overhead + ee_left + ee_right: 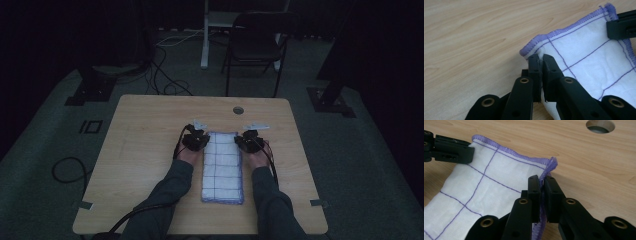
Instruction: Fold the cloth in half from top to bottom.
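Observation:
A white cloth (222,167) with purple grid lines and a purple stitched hem lies folded lengthwise on the wooden table (150,130). My left gripper (196,140) is shut on the cloth's far left corner; in the left gripper view the cloth (586,57) edge is pinched between the black jaws of that gripper (541,58). My right gripper (248,141) is shut on the far right corner, where the hem of the cloth (486,182) runs up between the closed jaws of the right gripper (543,180). Each gripper view shows the other gripper's jaws on the opposite corner.
A round cable hole (238,110) sits near the table's far edge, also seen as a cable hole (600,126) in the right gripper view. A dark chair (255,42) stands beyond the table. Cables lie on the floor (67,170) at the left.

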The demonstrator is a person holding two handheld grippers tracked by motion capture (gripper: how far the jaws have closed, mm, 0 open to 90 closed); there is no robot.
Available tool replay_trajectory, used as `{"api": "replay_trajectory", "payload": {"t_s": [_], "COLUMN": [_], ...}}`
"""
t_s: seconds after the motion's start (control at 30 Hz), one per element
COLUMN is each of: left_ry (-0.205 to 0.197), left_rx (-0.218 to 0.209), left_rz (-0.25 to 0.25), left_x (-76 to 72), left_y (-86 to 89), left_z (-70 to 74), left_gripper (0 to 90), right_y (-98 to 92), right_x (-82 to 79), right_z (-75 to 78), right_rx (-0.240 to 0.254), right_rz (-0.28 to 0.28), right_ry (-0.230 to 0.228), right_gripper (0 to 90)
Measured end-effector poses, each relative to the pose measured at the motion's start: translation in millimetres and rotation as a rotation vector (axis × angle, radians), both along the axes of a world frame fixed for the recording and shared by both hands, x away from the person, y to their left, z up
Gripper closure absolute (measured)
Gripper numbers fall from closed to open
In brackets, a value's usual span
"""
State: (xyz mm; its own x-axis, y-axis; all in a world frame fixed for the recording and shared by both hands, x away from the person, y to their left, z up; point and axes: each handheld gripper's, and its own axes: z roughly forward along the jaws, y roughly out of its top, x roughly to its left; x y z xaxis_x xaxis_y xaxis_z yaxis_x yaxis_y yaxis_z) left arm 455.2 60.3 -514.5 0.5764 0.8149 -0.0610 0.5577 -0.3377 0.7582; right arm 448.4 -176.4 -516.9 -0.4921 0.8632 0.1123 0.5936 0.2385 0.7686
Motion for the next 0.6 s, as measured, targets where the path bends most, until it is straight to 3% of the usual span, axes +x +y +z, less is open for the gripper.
{"api": "replay_trajectory", "payload": {"t_s": [0.43,0.6], "left_ry": [-0.031,-0.051], "left_rx": [-0.035,-0.046], "left_rz": [-0.020,-0.034], "left_x": [-8.0,-16.3], "left_y": [0.0,1.1], "left_z": [15.0,20.0], "left_gripper": [86.8,86.8], "right_y": [-5.5,-11.0], "right_x": [-13.4,-20.8], "right_z": [12.4,15.3], "right_rx": [0.008,0.065], "right_rz": [0.012,0.008], "right_ry": [-0.047,-0.051], "right_gripper": [85.0,84.9]}}
